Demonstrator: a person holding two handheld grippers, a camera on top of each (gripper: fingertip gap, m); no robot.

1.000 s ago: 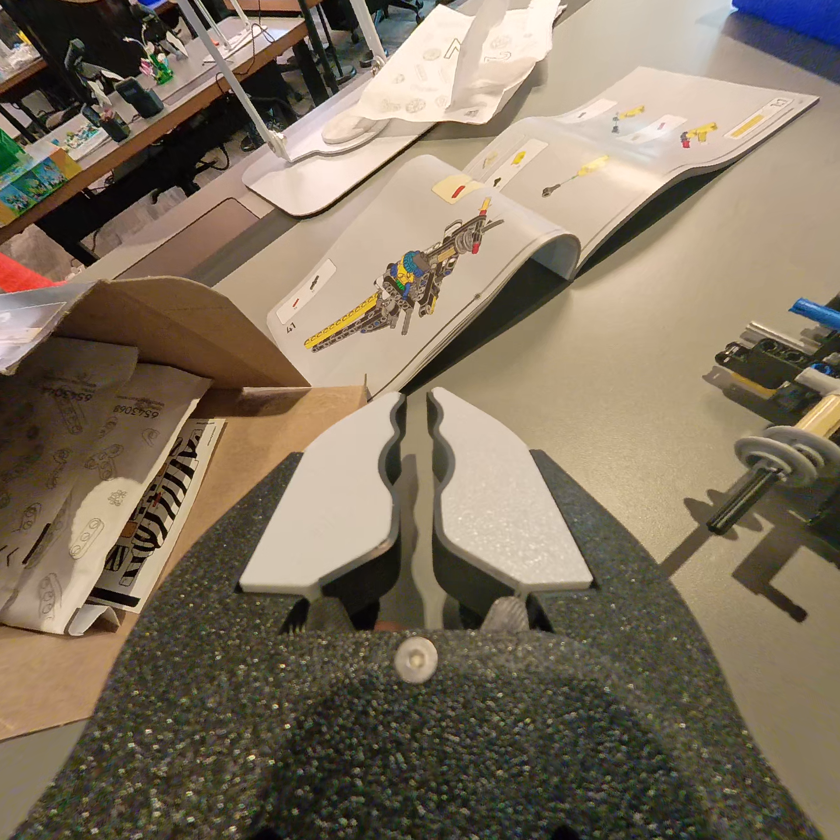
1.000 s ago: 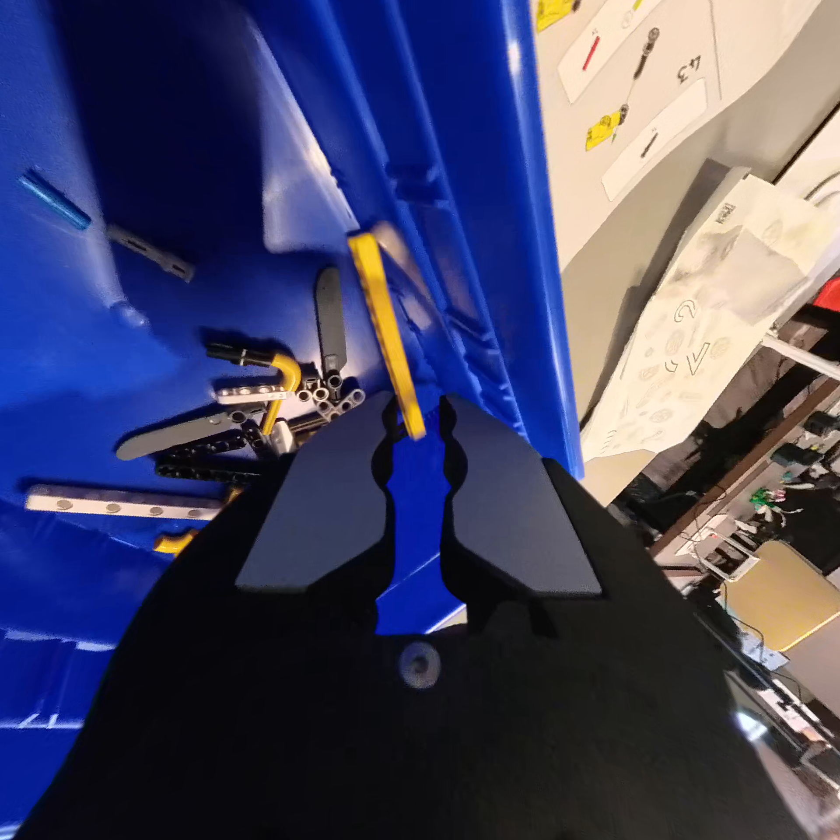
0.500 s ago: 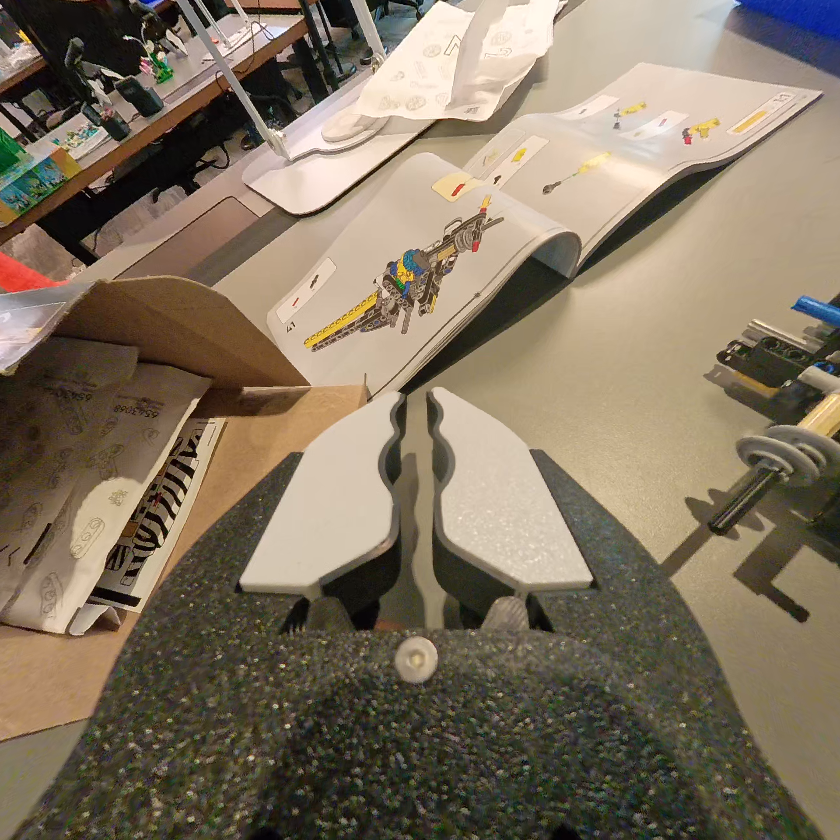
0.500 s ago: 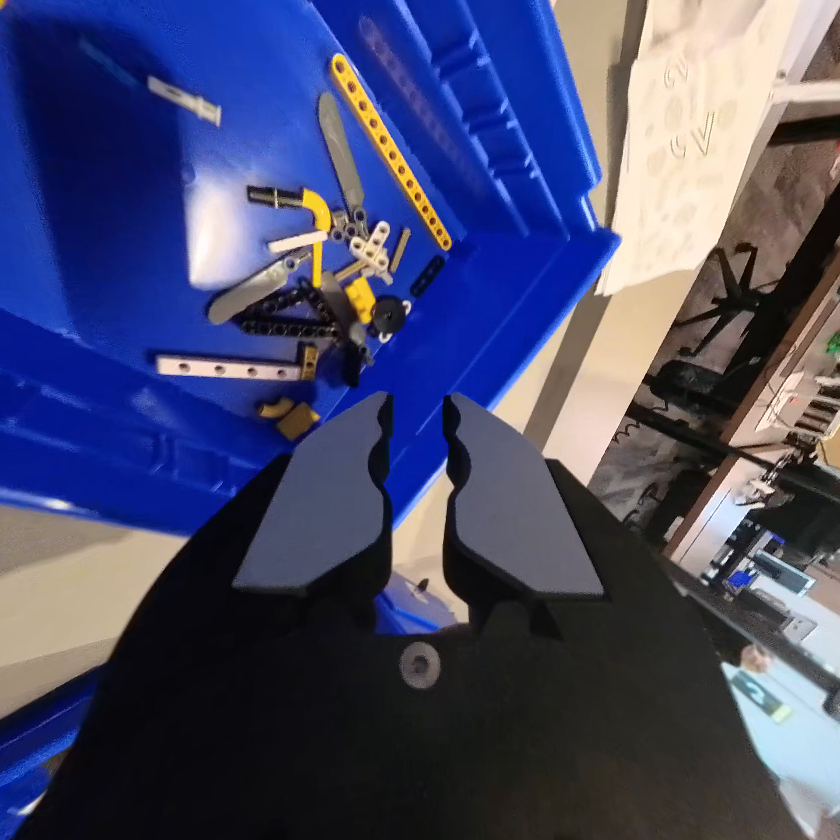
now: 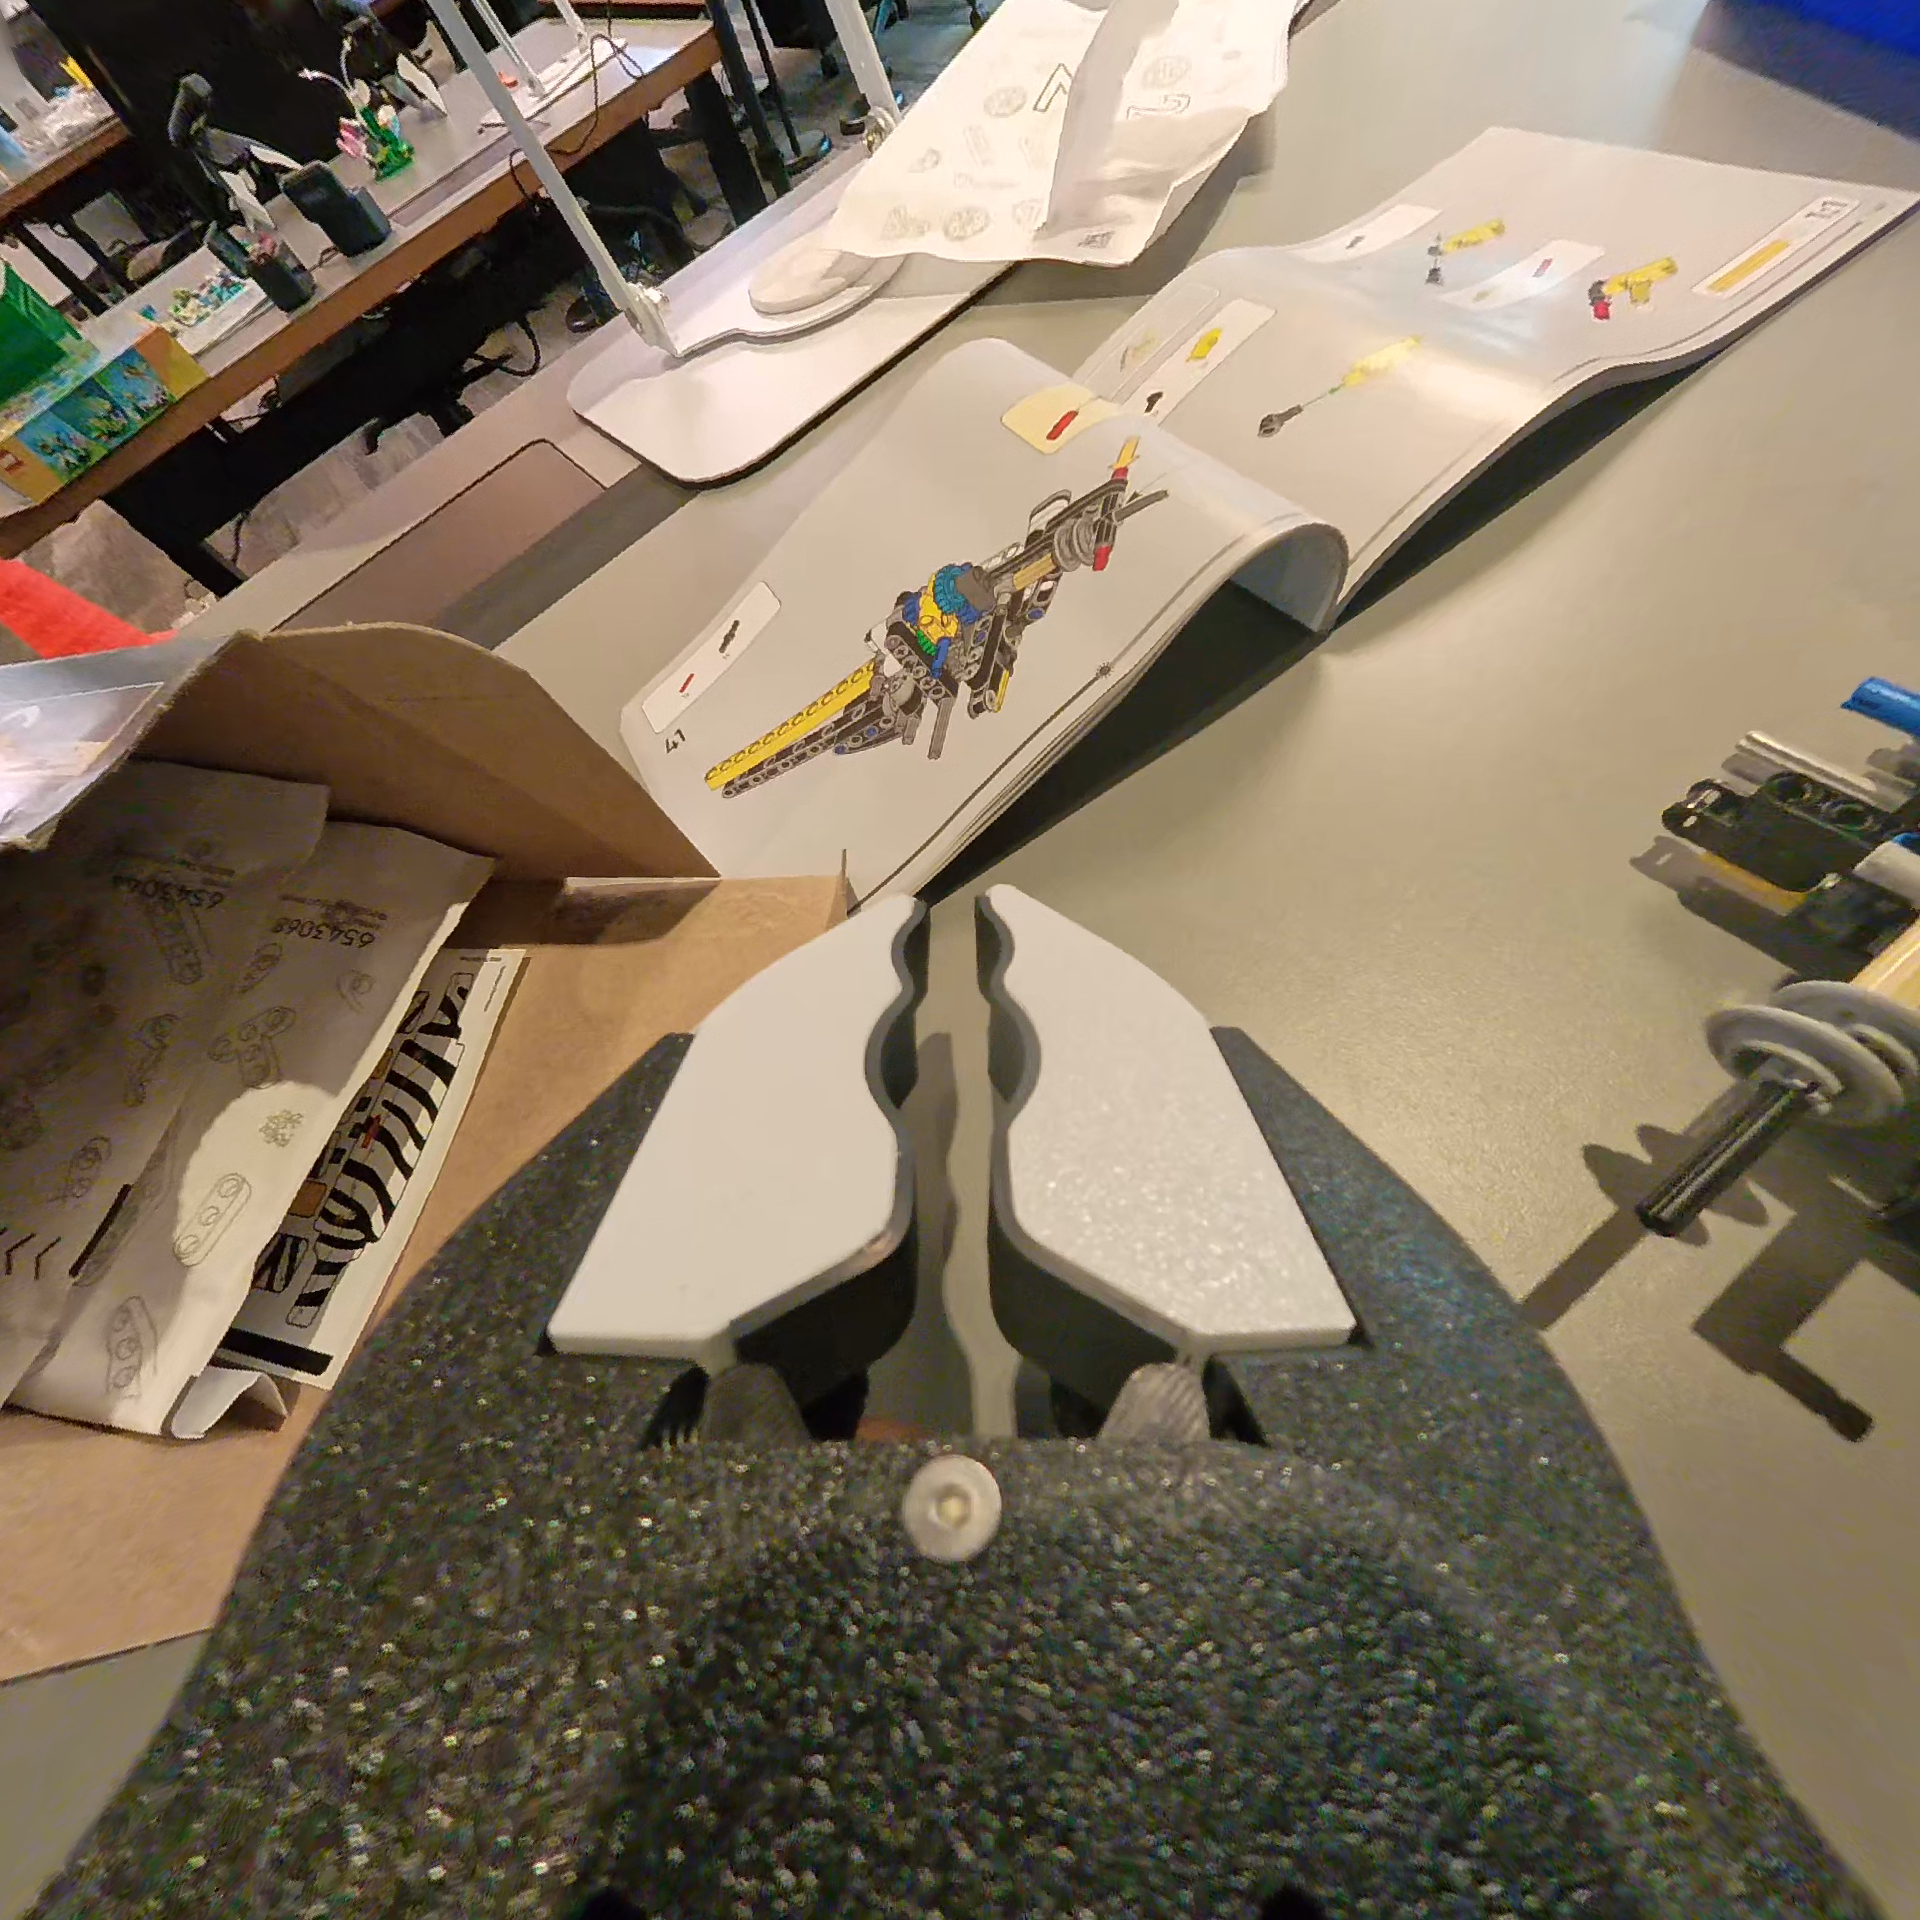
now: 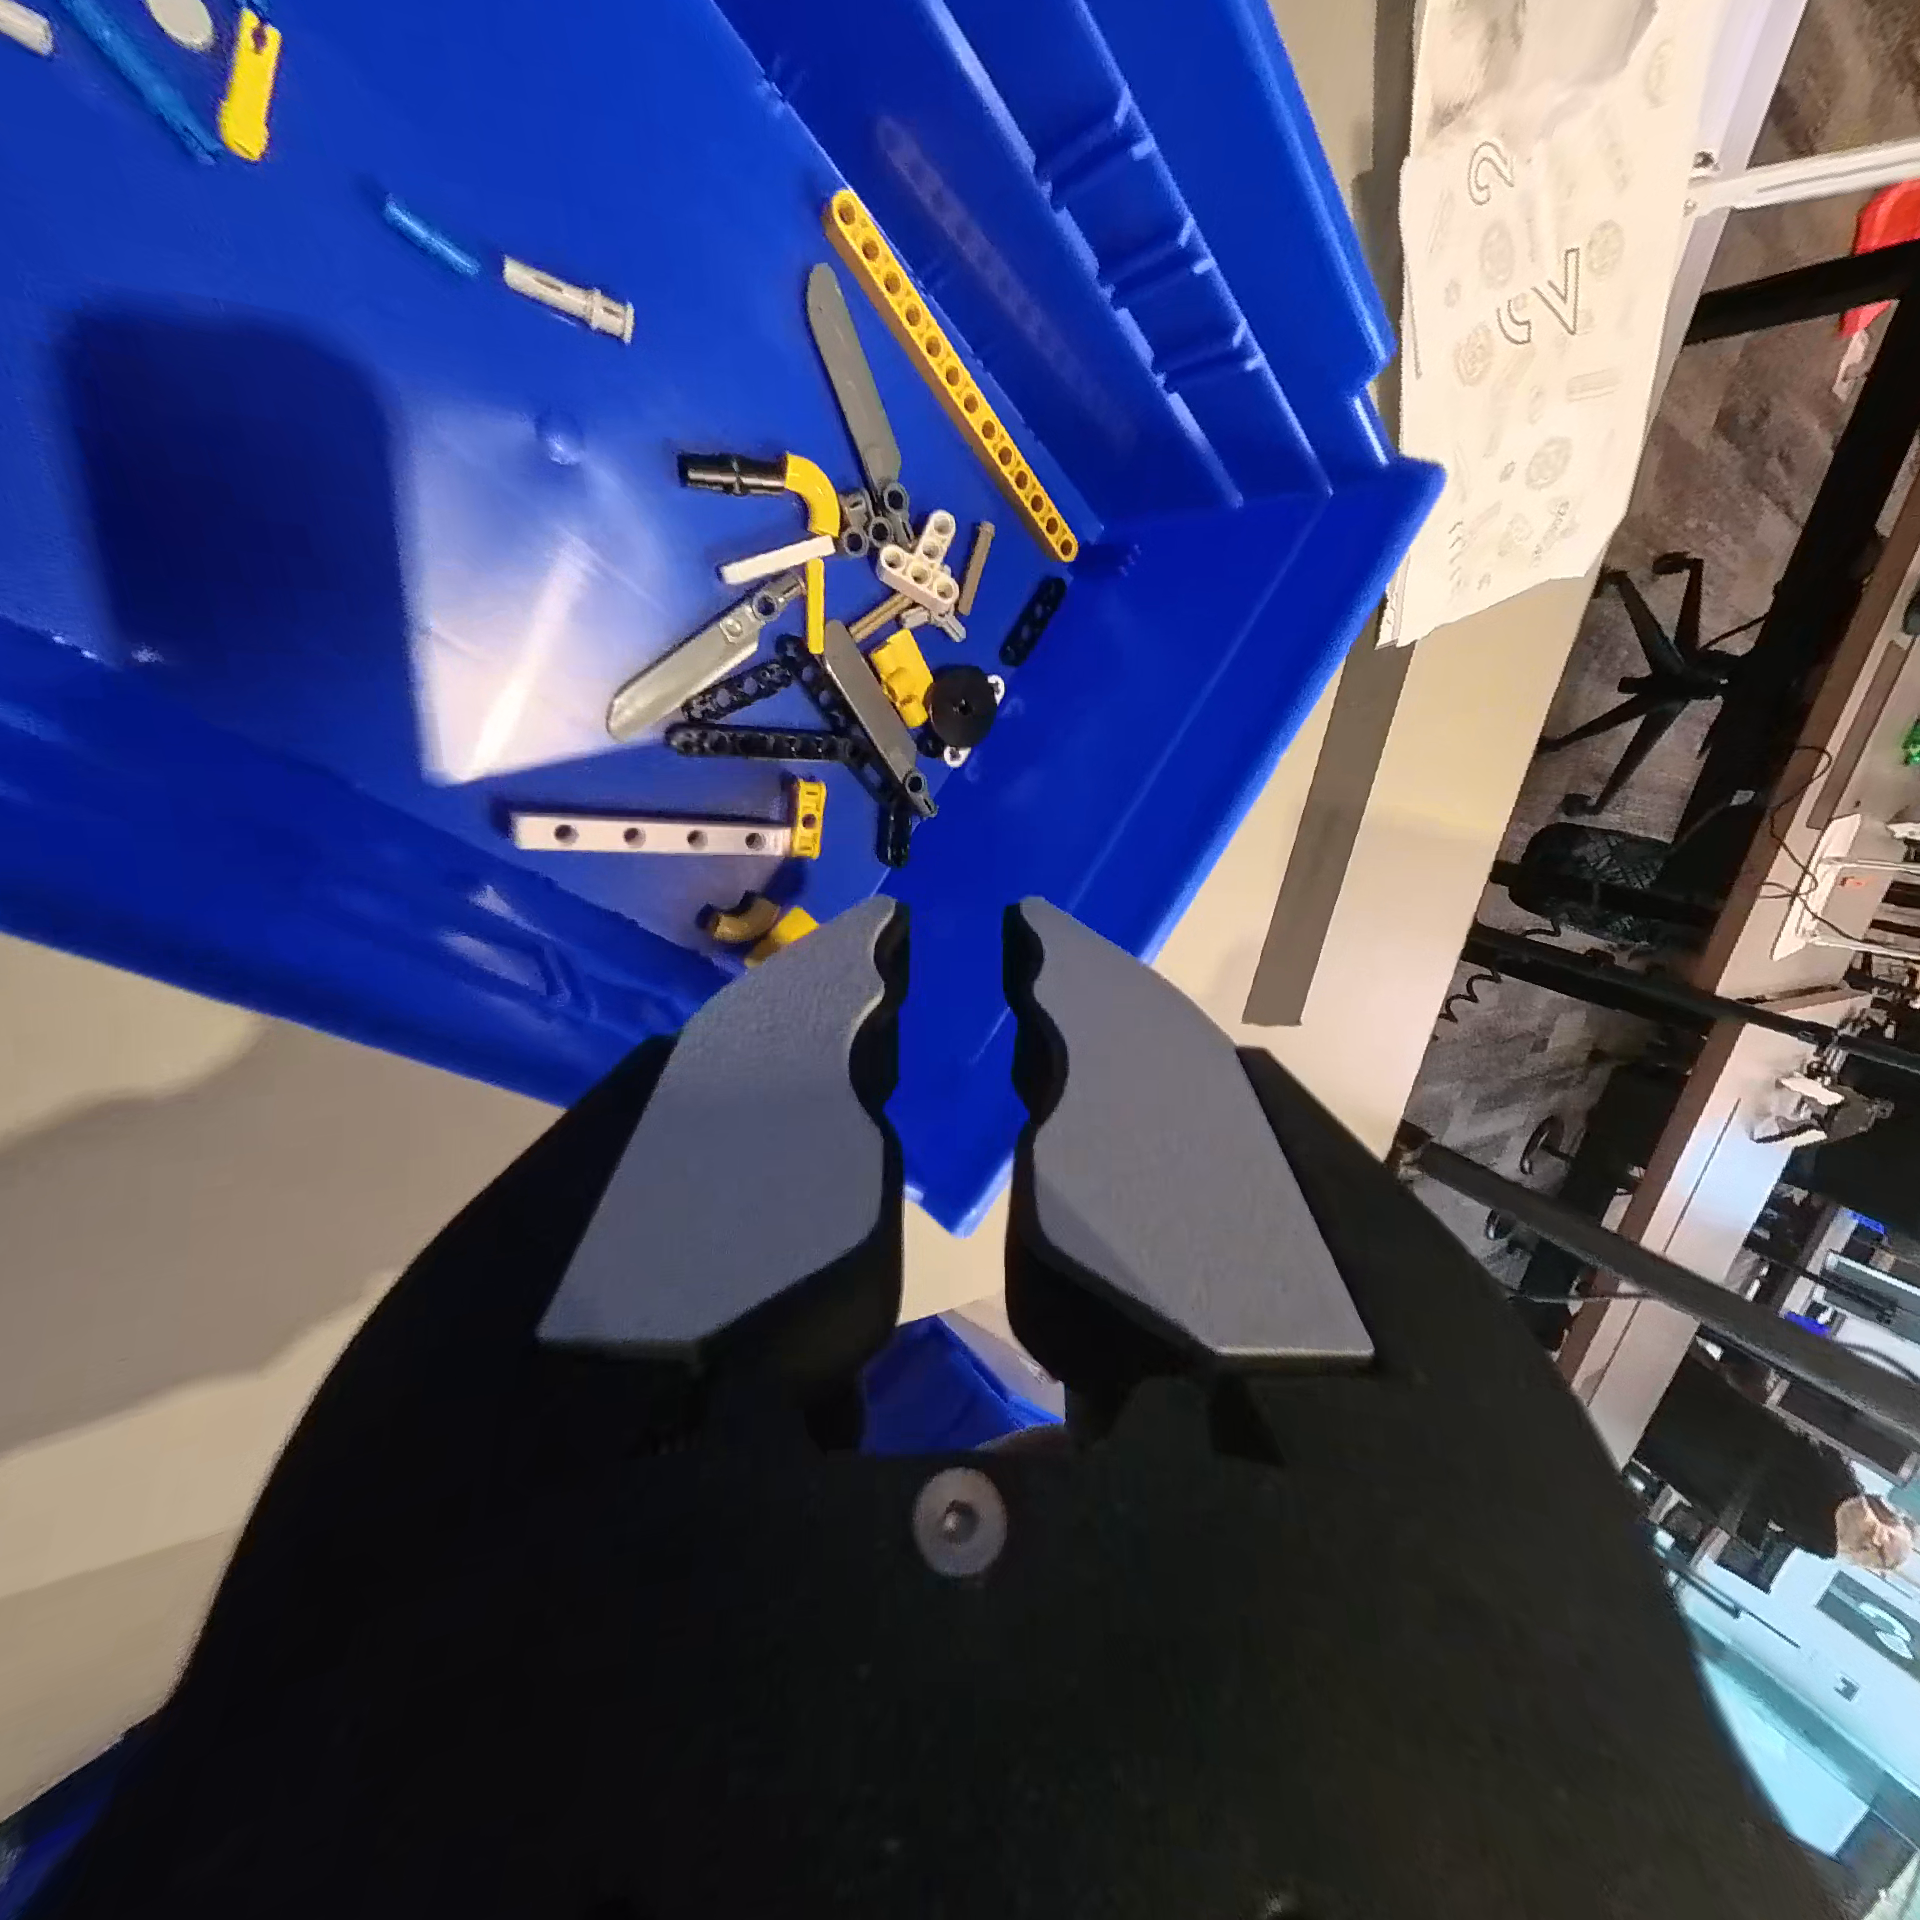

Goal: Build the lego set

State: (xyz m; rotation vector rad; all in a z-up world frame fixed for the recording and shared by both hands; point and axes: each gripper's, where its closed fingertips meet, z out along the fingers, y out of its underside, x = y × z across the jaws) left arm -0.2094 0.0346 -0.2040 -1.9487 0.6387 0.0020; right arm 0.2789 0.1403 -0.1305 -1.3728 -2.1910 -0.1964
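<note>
Directly ahead of the left hand-held gripper [image 5: 950,914], a grey desk [image 5: 1351,935] carries an open instruction booklet [image 5: 1039,582], its near page arched upward and showing a yellow and black model. Its two pale grey fingers stand a narrow slit apart and hold nothing. To its left lies a flattened cardboard box [image 5: 644,956] with printed paper bags [image 5: 187,1039] on it. At the right edge sits a partly built lego assembly [image 5: 1829,935], with black beams, a blue pin, grey discs and a black axle pointing toward the camera. A white paper bag [image 5: 1049,135] lies beyond the booklet. Seen from the right wrist, the right hand-held gripper [image 6: 954,914] hovers above the near corner of a blue plastic bin [image 6: 1195,727], fingers slightly parted and empty. Loose lego pieces lie clustered on the bin floor: a long yellow beam [image 6: 945,374] with holes along it, grey blade-shaped pieces [image 6: 852,384], black beams [image 6: 769,743], a white beam [image 6: 644,834], and a black round piece [image 6: 961,707].
</note>
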